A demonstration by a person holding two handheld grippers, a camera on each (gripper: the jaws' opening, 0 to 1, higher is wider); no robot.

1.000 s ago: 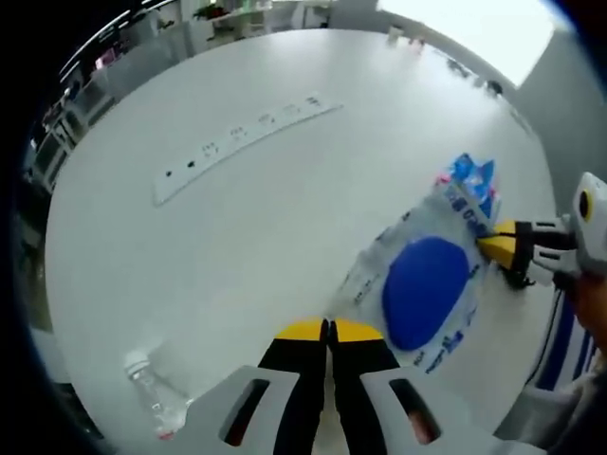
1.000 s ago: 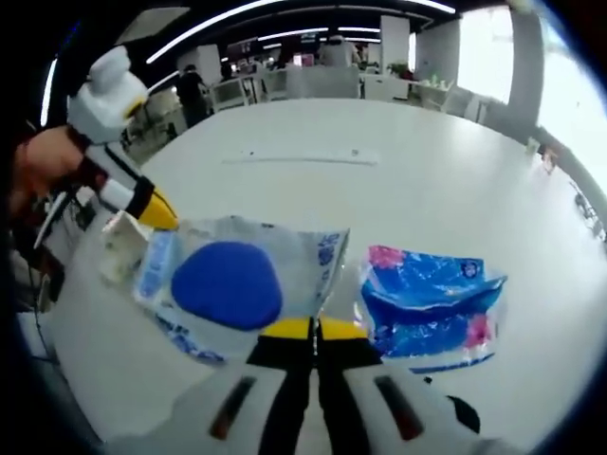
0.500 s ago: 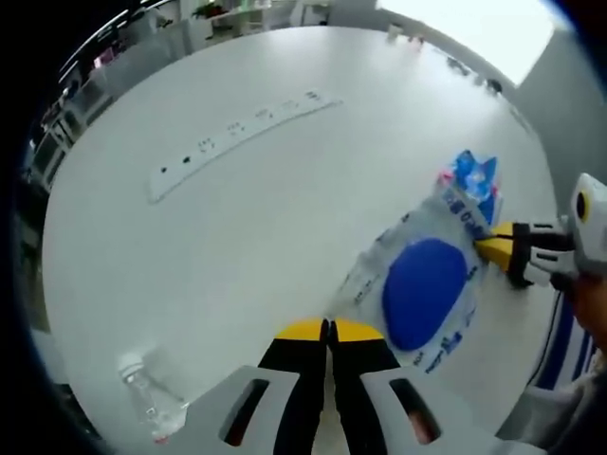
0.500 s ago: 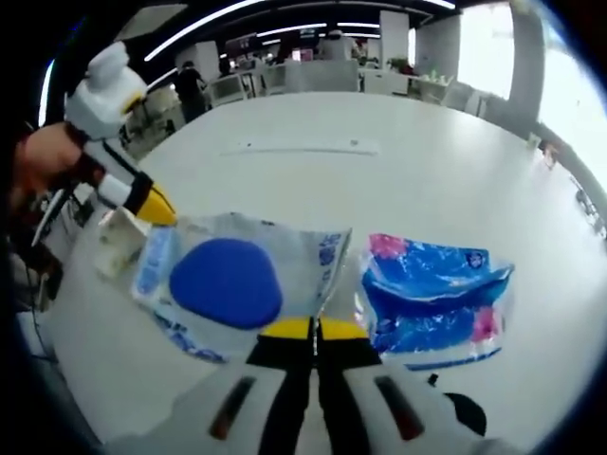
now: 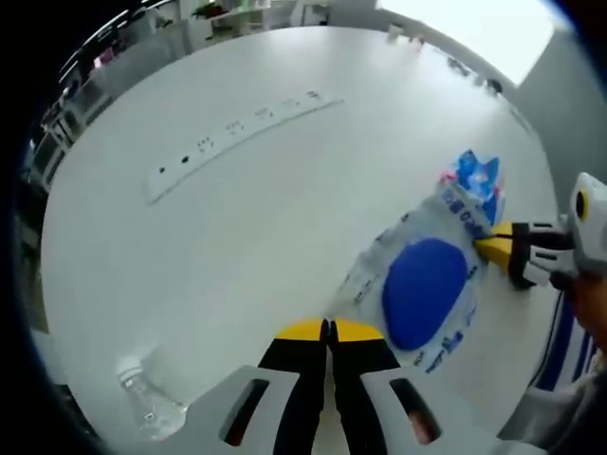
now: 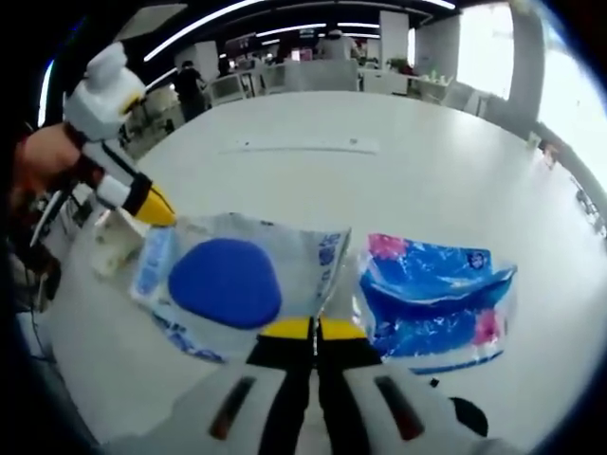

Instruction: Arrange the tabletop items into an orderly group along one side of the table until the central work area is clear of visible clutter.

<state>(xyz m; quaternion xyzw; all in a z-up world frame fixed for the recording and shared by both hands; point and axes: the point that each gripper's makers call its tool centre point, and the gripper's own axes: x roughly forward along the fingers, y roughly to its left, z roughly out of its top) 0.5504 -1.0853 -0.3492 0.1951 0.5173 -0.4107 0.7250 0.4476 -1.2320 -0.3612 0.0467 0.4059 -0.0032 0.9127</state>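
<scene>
Clear plastic bag (image 6: 228, 284) with a blue oval lies flat on the tabletop (image 6: 313, 190), long axis spanning both grippers: left gripper (image 5: 328, 329) and right gripper (image 6: 314, 329), fingers clenched on opposite edges; blue packet (image 6: 432, 299) just beside.

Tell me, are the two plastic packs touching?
Apart. The right gripper view shows bare table between the clear pack and the blue pack.

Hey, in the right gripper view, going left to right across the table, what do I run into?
Left gripper → clear bag with a blue pad → right gripper, jaws together on that bag's near edge → blue and pink packet.
</scene>
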